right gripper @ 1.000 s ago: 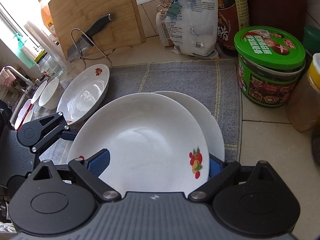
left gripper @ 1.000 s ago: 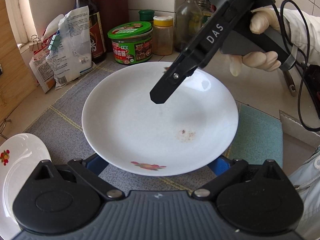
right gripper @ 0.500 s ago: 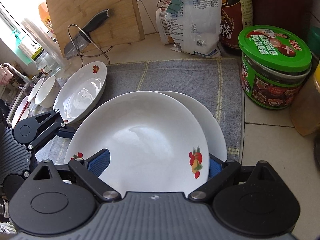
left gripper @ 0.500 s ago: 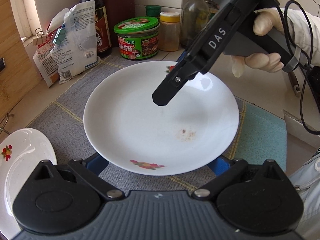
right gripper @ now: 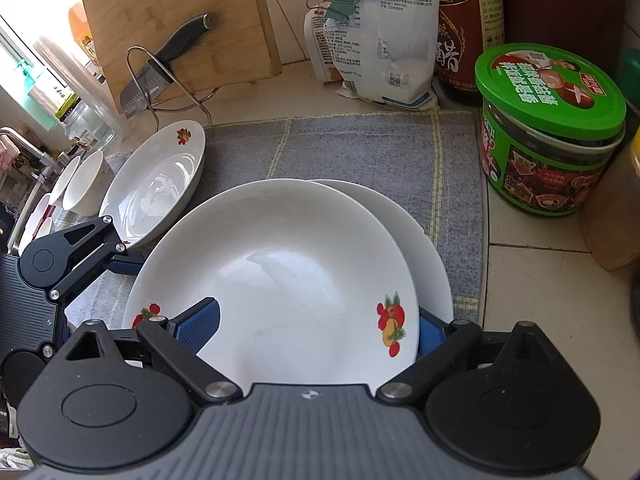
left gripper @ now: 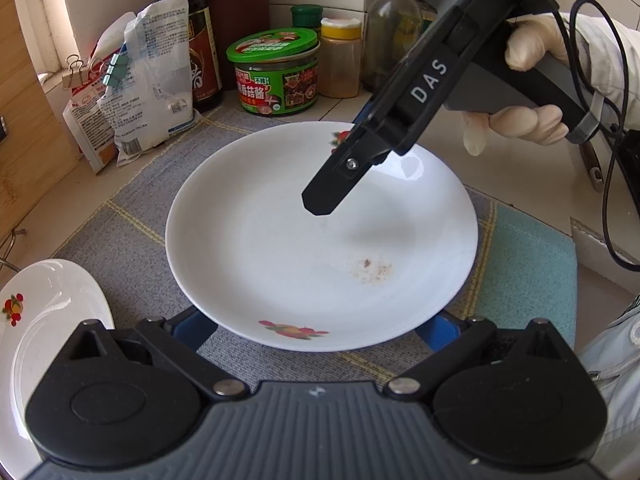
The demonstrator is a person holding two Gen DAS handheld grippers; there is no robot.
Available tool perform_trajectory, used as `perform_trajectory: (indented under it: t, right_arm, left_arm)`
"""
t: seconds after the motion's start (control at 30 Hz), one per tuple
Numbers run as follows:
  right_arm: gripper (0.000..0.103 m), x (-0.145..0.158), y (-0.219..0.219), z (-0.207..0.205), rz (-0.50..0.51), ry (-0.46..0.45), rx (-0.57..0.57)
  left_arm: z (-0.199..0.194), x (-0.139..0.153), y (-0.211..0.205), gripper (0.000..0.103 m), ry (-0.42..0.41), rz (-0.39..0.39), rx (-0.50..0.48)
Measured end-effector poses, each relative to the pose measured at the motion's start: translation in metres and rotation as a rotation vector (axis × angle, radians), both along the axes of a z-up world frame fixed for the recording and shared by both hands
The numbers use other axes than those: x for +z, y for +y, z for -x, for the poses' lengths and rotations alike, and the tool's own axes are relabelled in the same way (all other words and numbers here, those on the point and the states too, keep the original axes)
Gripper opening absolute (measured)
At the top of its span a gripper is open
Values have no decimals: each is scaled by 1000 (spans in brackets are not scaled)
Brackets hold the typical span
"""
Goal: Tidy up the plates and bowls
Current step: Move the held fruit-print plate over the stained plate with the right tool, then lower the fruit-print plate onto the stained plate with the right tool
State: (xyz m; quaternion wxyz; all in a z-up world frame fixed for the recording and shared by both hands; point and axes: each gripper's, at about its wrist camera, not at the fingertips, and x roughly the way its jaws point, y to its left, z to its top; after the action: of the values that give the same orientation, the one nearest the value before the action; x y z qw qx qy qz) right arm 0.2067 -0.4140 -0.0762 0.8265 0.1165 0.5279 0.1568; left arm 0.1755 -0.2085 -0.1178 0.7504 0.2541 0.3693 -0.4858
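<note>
A white plate with fruit decals [left gripper: 320,240] lies on a second plate whose rim [right gripper: 424,232] shows beyond it in the right wrist view, where the top plate [right gripper: 280,280] fills the centre. Both rest on a grey mat [right gripper: 360,148]. My left gripper [left gripper: 316,330] is open, its blue pads on either side of the plate's near rim. My right gripper [right gripper: 316,330] is open around the opposite rim, and its finger [left gripper: 332,192] hangs over the plate in the left wrist view. A third plate [right gripper: 156,184] lies left on the mat.
A green-lidded jar [right gripper: 548,128], a soy sauce bottle [left gripper: 188,32], clipped bags [right gripper: 380,32] and spice jars [left gripper: 340,60] line the back. A cutting board [right gripper: 180,20] and a knife in a wire rack [right gripper: 160,72] stand at the left. Small bowls [right gripper: 80,184] sit by the sink. A teal cloth [left gripper: 528,272] lies at the right.
Both grippers have drawn back slightly from the stacked plates, so more of the counter shows. The plates have not moved.
</note>
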Motion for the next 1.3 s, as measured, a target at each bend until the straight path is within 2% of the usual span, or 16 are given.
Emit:
perform_trajectory:
  t: [1.3]
  right_arm:
    - [100,10,-11,20,-22,-8,-62]
  left_arm:
    - [-2,-2,-1,102,8,6,4]
